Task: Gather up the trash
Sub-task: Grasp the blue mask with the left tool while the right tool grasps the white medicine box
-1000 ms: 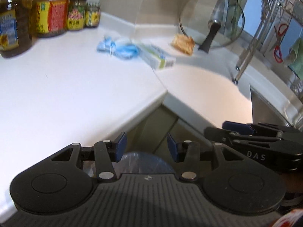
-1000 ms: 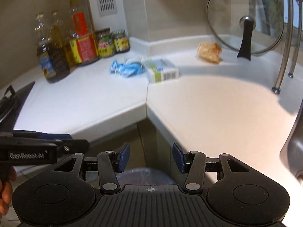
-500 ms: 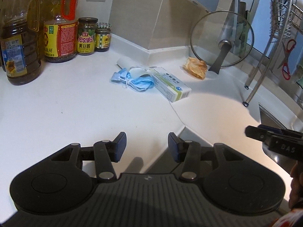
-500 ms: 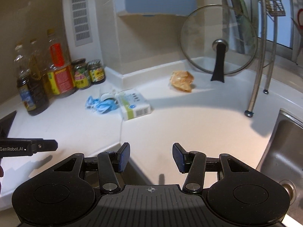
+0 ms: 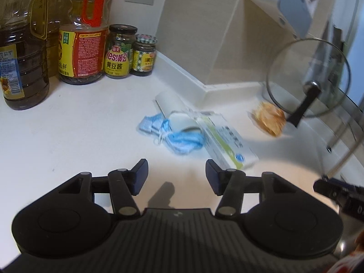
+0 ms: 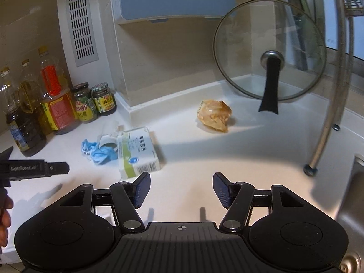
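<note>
A crumpled blue face mask [image 5: 179,140] [image 6: 100,153] lies on the white counter beside a white-and-green carton box [image 5: 227,145] [image 6: 138,152] and a tipped white paper cup [image 5: 173,104]. A crumpled brownish wrapper [image 5: 270,119] [image 6: 215,115] lies farther right near the glass lid. My left gripper [image 5: 176,177] is open and empty, just short of the mask and box. My right gripper [image 6: 180,188] is open and empty, right of the box and short of the wrapper. Each gripper shows at the edge of the other's view.
Oil bottles [image 5: 21,52] and sauce jars [image 5: 119,51] stand at the back left. A glass pot lid [image 6: 270,61] leans on the back wall. A metal rack leg [image 6: 323,136] and the sink edge [image 6: 355,182] are at the right.
Both grippers have risen from below the counter edge, over the bin, and moved forward over the counter towards the trash. Both stay open.
</note>
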Demonstrator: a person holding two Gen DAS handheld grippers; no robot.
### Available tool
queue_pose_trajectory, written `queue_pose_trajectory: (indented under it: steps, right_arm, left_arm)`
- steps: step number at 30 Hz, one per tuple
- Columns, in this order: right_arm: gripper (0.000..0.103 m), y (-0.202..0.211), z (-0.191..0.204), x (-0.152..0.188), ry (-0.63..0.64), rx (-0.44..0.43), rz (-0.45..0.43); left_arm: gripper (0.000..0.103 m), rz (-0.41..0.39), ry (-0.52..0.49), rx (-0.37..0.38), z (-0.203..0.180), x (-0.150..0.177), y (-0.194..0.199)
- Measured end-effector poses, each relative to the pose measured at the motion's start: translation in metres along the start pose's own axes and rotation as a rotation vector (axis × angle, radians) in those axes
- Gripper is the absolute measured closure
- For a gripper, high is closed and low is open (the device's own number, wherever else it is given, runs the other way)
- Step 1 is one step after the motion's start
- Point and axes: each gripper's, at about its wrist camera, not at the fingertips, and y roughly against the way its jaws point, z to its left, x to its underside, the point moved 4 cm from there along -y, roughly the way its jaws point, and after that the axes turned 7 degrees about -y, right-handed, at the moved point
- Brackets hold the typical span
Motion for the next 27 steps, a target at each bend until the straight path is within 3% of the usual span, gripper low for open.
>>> queue_pose_trajectory:
  steps: [6,14,19,21,27]
  right_arm:
    - [0.041,-0.036,-0.02,-0.015,0.002,-0.038,0.027]
    - [0.041,-0.059,-0.031,-0.016,0.008,-0.049,0.065]
    - [0.041,-0.065,-0.032,-0.015,0.008,-0.048,0.081]
    - [0.041,-0.067,-0.031,-0.016,0.009,-0.047,0.08]
    - [0.041,-0.072,-0.023,-0.018,0.005,-0.06,0.077]
  left_arm:
    - [0.04,0.014,0.086,-0.068,-0.007,-0.017,-0.049]
    - [0.04,0.034,0.232,-0.098,0.0,-0.02,-0.086]
    - [0.042,0.049,0.233,-0.107,0.0,-0.022,-0.099]
    - [0.054,0.055,0.211,-0.111,-0.001,-0.022,-0.1]
    - [0.071,0.085,0.152,-0.086,0.004,-0.02,-0.096]
